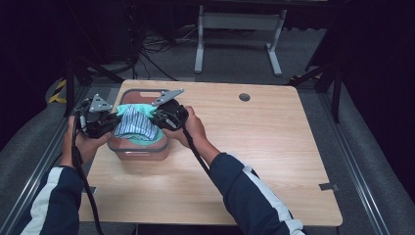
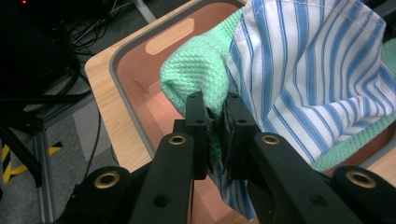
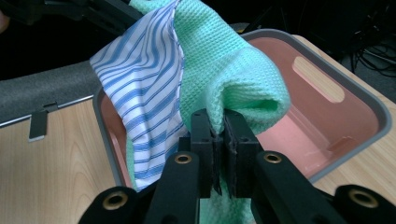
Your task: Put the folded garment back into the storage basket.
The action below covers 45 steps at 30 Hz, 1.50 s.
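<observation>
We hold the green cloth [image 1: 128, 110] and striped cloth [image 1: 134, 125] above the bin [image 1: 142, 152] at the tabletop's [image 1: 254, 147] left, left gripper [image 2: 215, 116] and right gripper [image 3: 219, 128] jaws clamped on opposite edges; we should lift evenly, keeping both layers pinched.

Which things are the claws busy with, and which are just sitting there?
Busy with:
- green cloth, pinched by both claws
- striped cloth, lying against the green one
- bin, under the cloths
- left claw and right claw

Just sitting there:
- table
- round hole in the tabletop
- cables on the floor behind
- metal stand behind the table
</observation>
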Each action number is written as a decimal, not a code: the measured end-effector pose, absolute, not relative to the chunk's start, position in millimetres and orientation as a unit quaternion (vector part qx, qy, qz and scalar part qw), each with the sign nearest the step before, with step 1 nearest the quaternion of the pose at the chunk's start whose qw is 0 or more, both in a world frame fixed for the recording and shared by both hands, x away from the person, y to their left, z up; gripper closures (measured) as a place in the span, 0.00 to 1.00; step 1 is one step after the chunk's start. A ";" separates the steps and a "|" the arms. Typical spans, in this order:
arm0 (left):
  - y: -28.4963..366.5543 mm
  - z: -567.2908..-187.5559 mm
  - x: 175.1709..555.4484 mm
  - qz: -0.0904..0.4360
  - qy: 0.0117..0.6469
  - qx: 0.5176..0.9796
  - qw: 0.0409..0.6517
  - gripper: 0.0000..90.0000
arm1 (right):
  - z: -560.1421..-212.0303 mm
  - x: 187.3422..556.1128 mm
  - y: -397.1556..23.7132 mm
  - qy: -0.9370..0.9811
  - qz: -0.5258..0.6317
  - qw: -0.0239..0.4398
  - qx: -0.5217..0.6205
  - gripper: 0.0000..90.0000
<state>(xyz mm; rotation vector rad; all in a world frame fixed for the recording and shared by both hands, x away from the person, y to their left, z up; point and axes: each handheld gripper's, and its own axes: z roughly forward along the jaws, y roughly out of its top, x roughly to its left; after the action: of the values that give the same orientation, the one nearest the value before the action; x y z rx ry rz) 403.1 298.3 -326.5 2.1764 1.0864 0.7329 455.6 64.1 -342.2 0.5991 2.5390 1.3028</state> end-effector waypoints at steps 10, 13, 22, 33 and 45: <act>302.4 -338.2 408.5 0.271 0.416 0.819 0.289 0.92 | -350.9 458.9 74.2 0.869 0.435 0.114 0.206 0.93; 301.6 -343.3 410.8 0.267 0.420 0.820 0.281 0.92 | -355.9 461.5 74.8 0.869 0.433 0.112 0.211 0.93; 296.4 -359.8 416.5 0.259 0.423 0.823 0.276 0.92 | -371.3 466.6 76.0 0.875 0.419 0.104 0.219 0.92; 292.2 -374.8 419.0 0.246 0.424 0.832 0.260 0.91 | -384.1 467.6 78.7 0.887 0.397 0.099 0.214 0.91; 287.5 -379.9 418.9 0.258 0.426 0.831 0.247 0.75 | -388.6 467.5 77.8 0.890 0.387 0.096 0.218 0.84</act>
<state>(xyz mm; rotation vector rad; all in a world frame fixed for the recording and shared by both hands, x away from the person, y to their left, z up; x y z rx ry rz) 418.9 287.5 -379.9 2.2666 1.1623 0.7036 467.5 77.8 -388.6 0.6468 2.6378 1.1478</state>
